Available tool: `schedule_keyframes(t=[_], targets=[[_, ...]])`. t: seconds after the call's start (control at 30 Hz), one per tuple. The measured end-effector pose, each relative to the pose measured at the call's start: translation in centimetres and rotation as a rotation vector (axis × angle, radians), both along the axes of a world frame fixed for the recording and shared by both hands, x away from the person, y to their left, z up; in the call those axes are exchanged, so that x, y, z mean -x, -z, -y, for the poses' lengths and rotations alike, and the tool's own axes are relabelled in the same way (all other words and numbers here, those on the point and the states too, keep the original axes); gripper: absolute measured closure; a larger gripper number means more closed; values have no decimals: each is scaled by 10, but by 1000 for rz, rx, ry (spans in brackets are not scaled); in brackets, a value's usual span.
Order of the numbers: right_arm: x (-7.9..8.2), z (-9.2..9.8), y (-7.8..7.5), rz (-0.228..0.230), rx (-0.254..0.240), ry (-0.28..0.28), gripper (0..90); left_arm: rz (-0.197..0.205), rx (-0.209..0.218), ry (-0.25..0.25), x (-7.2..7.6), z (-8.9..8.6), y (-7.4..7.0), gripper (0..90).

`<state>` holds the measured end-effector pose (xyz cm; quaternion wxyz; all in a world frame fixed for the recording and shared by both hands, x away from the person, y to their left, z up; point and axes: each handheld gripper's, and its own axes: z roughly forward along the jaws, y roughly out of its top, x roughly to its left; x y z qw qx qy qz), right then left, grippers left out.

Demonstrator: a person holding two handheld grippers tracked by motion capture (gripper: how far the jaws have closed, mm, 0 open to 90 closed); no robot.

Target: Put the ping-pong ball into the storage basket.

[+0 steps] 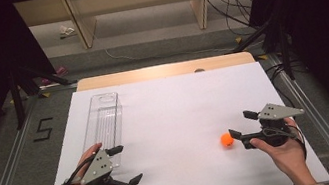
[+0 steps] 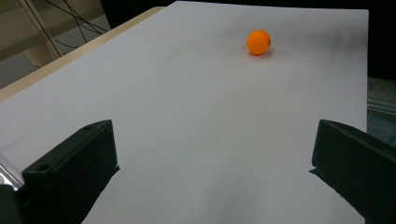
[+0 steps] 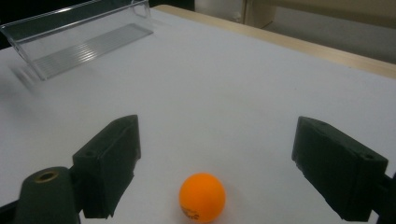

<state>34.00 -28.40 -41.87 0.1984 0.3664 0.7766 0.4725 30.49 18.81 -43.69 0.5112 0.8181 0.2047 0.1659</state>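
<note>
On the white-covered table [image 1: 172, 121], the small orange plastic ball [image 1: 226, 140] lay toward my right side, just in front of my right gripper [image 1: 240, 125]. Its black fingers [image 3: 109, 163] stood wide apart with the ball resting on the table between them, touched by neither. My left gripper [image 1: 125, 165] hovered near the table's near left edge, its fingers [image 2: 74, 163] also spread wide and holding nothing. Just beyond it lay the long clear plastic tray [image 1: 102, 123], well apart from the ball.
</note>
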Motion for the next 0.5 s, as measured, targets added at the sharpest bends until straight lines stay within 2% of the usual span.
schedule_keyframes(t=[0.5], targets=[[-7,-8,7,-22,52,-18,164,3,-4,4,0,0,0,0]])
